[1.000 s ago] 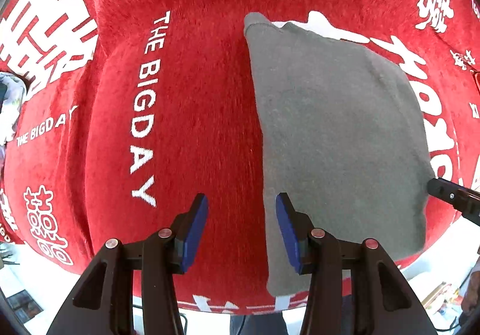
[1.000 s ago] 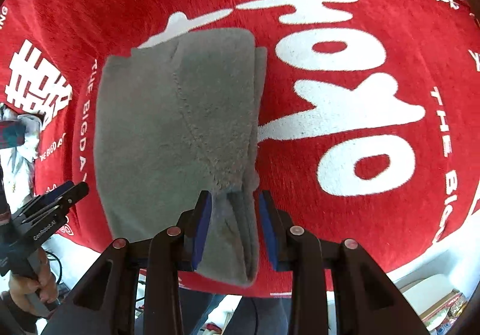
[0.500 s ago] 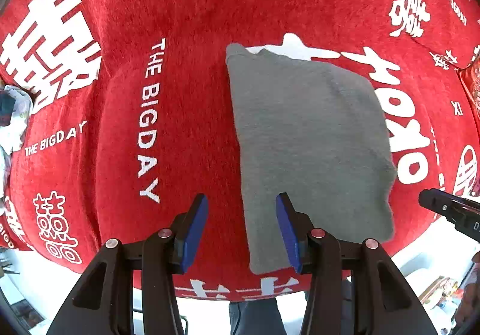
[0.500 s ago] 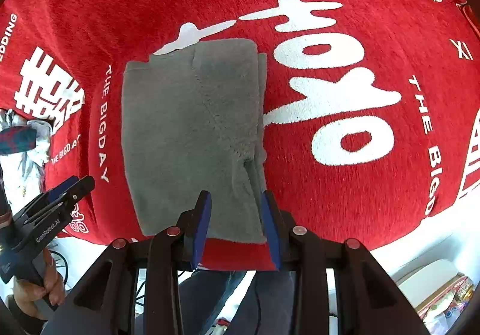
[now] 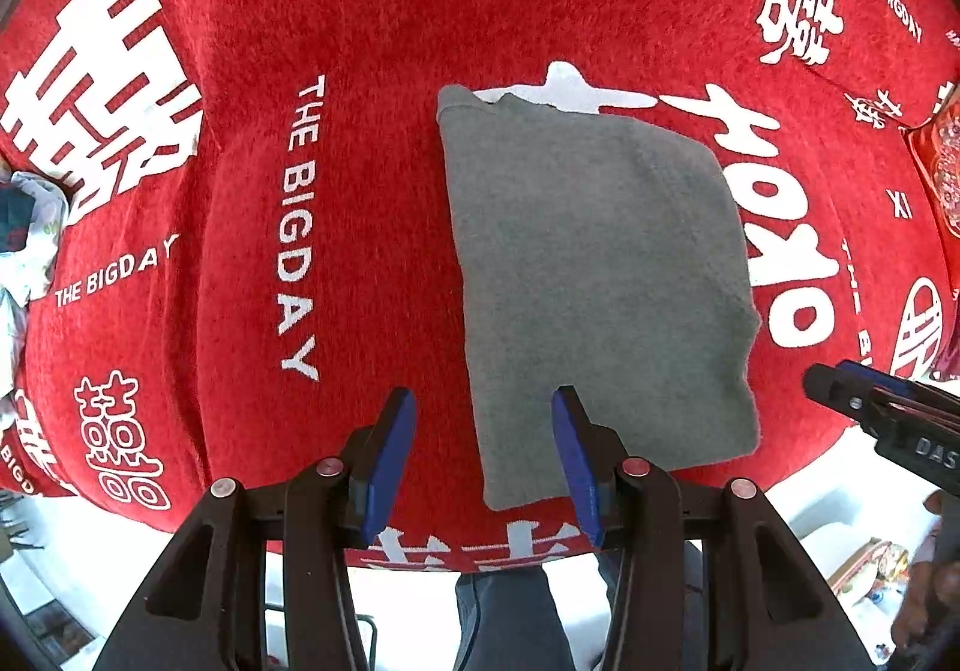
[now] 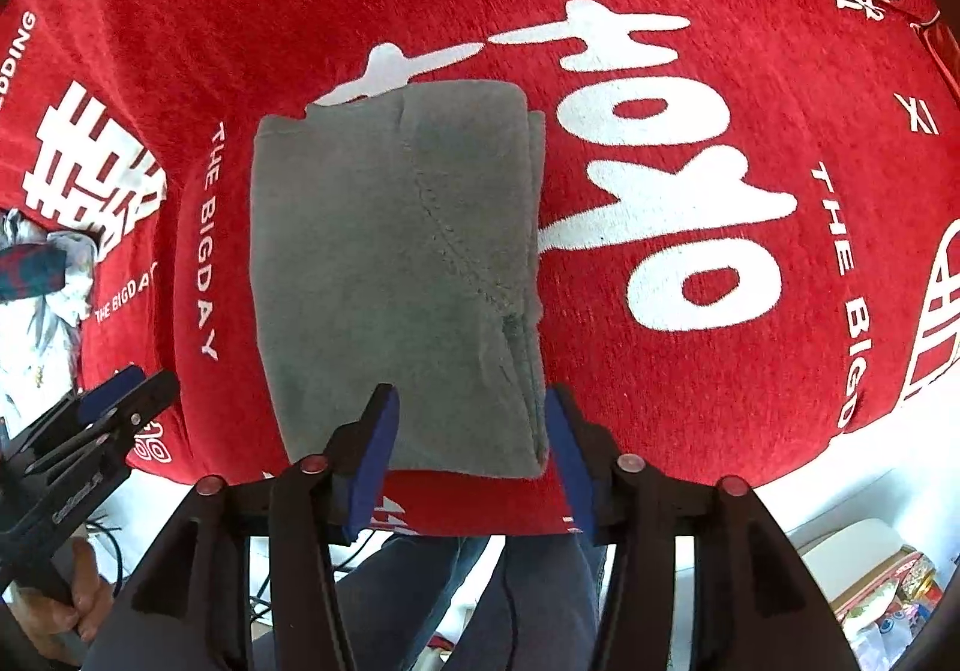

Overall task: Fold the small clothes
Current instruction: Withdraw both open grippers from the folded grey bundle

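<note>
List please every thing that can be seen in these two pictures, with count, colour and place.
folded garment: one, grey, flat on the red cloth, below both grippers.
red cloth: one, red with white lettering, covering the surface.
crumpled fabric: one heap, white and dark, at the cloth's left edge.
box: one, colourful, low at the right; contents unclear.
left gripper: one, black with blue pads, open, empty.
right gripper: one, same colours; its jaws have just been opening, free of the garment.
legs: dark trousers, bottom edge.
</note>
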